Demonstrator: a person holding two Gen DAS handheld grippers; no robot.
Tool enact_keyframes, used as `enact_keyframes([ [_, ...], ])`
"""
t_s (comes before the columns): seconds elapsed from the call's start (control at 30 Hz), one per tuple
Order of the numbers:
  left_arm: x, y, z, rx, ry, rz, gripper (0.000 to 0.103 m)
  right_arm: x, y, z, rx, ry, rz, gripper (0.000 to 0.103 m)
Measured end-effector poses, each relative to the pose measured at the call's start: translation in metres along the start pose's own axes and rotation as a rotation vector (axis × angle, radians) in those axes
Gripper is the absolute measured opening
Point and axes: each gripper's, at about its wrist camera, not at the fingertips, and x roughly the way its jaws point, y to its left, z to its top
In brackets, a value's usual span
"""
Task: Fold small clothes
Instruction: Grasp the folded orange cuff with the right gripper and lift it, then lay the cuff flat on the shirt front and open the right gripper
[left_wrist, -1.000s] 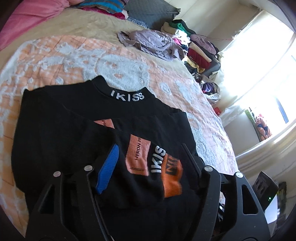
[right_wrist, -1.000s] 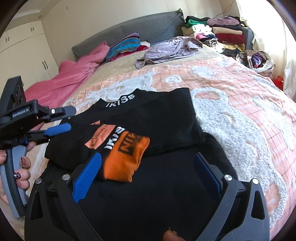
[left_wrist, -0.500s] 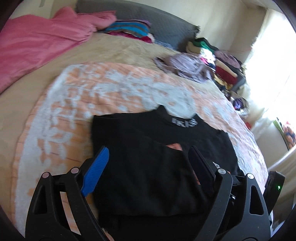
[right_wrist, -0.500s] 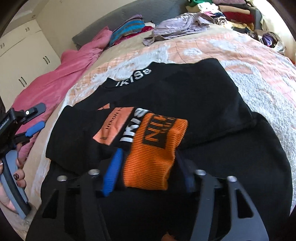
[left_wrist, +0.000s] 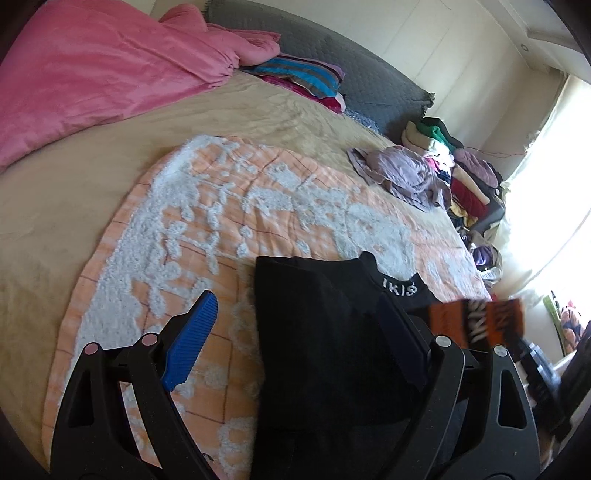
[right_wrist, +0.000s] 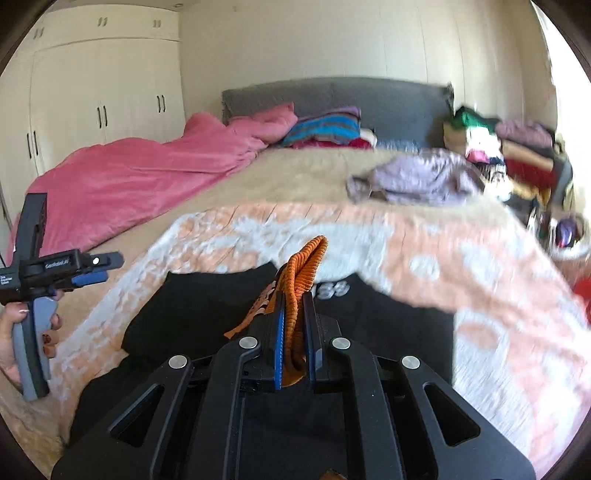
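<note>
**Orange cuff in right-hand grip, above black sweater**

Item: black knit sweater with white collar lettering (left_wrist: 332, 332), lying flat on the peach-and-white tufted bedspread (left_wrist: 207, 221). Its orange ribbed sleeve cuff (right_wrist: 304, 266) is pinched in the right gripper (right_wrist: 293, 332), jaws narrow on the fabric, raised above the sweater's body. Cuff's long axis runs forward along the fingers, toward the collar. Left gripper (left_wrist: 295, 332): jaws wide, empty, over the sweater's left edge. Judged nearer for the sleeve fold: right hand.
</note>
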Motion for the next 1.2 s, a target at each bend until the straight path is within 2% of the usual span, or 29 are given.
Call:
enact_keyframes([
  [0.13,0.005,-0.005,-0.002,0.026,0.009,0.011,0.080,0.006,-0.018,-0.005,0.007,0.028,-0.030,0.008],
  [0.33,0.013,-0.018,-0.011,0.084,0.028,0.026,0.080,0.017,-0.043,-0.035,0.055,0.076,-0.076,0.008],
  [0.67,0.030,-0.040,-0.029,0.177,0.066,0.060,0.080,0.028,-0.051,-0.058,0.085,0.128,-0.112,0.009],
  [0.87,0.034,-0.048,-0.035,0.219,0.076,0.052,0.080,0.033,-0.057,-0.066,0.111,0.157,-0.141,0.009],
  [0.97,0.038,-0.053,-0.039,0.236,0.086,0.037,0.080,0.036,-0.059,-0.071,0.122,0.175,-0.159,0.012],
  [1.0,0.039,-0.055,-0.040,0.243,0.090,0.035,0.080,0.036,-0.060,-0.072,0.122,0.182,-0.174,0.017],
  [1.07,0.041,-0.058,-0.043,0.255,0.095,0.034,0.080,0.034,-0.059,-0.073,0.110,0.183,-0.202,0.019],
  [1.13,0.042,-0.062,-0.046,0.264,0.099,0.034,0.080,0.031,-0.058,-0.073,0.108,0.173,-0.201,0.020],
  [1.2,0.044,-0.065,-0.048,0.273,0.105,0.034,0.080,0.029,-0.055,-0.073,0.100,0.169,-0.185,0.025],
])
